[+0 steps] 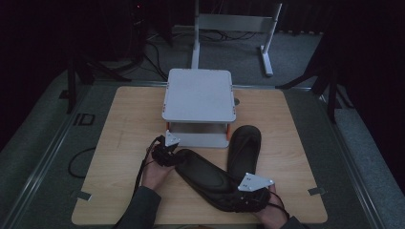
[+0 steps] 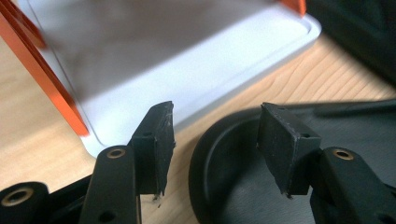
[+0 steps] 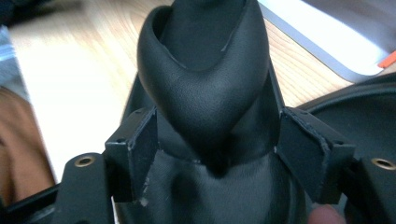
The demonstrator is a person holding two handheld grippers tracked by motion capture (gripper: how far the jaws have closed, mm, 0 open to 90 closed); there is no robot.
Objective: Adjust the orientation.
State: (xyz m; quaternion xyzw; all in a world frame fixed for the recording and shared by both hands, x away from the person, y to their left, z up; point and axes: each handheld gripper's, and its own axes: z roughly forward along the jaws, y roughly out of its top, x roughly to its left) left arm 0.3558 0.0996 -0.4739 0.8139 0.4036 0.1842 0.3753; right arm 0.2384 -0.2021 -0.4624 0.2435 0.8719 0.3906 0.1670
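Two black slippers lie on the wooden table (image 1: pixel 126 119) in front of a white two-level stand (image 1: pixel 198 93). One slipper (image 1: pixel 205 175) lies slantwise, the other (image 1: pixel 244 145) lies lengthwise, and their near ends cross. My left gripper (image 1: pixel 176 157) is at the slanted slipper's far end. In the left gripper view it (image 2: pixel 215 126) stands open, with the slipper's rounded rim (image 2: pixel 243 186) below the gap and untouched. My right gripper (image 1: pixel 234 196) is at that slipper's near end. In the right gripper view its jaws (image 3: pixel 217 126) flank the raised strap (image 3: pixel 205 84) without squeezing it.
The stand's lower shelf (image 2: pixel 187 65) and an orange post (image 2: pixel 46 79) are just beyond my left gripper. The second slipper's edge (image 3: pixel 359 107) lies right of my right gripper. Bare wood spreads across the table's left side. A metal frame (image 1: pixel 234 28) stands on the floor behind.
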